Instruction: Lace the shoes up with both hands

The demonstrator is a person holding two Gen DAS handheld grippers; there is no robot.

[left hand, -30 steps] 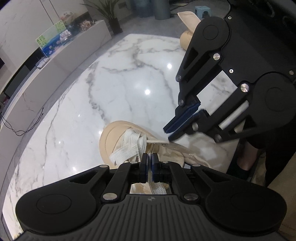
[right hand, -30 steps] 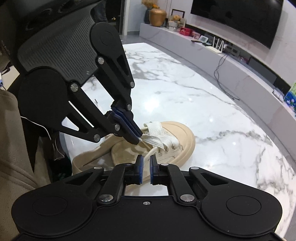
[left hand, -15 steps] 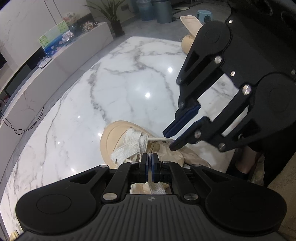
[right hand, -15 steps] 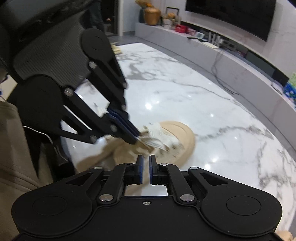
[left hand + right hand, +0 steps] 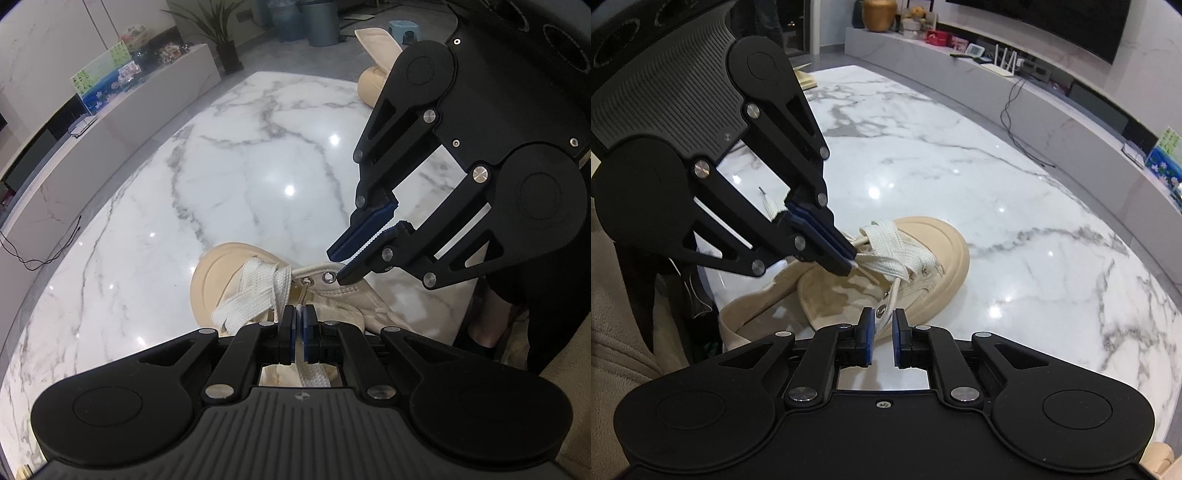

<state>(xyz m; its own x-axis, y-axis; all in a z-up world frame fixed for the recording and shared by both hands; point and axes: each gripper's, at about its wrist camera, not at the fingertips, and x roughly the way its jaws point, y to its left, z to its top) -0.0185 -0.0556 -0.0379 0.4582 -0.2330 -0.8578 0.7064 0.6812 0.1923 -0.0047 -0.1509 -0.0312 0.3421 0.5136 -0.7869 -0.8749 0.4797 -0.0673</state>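
White marble tabletop (image 5: 1015,192) carries the beige shoe (image 5: 934,258) near its edge, toe pointing away from me, long axis running toward the far side. My left gripper (image 5: 298,317) is clenched on the white lace (image 5: 258,291) above the tongue. My right gripper (image 5: 882,325), jaws just parted slightly, straddles a lace strand by the eyelets, pads not pressing.

We see even, fairly bright indoor light from overhead. Small round glare spots dot glossy marble table (image 5: 236,177), more of them in right wrist view (image 5: 960,173). Both frames sharp, no motion blur. Strong fisheye bend: table edge and counters curve, corners darken. We note soft shadow under shoe (image 5: 923,266); black gripper bodies lose detail.
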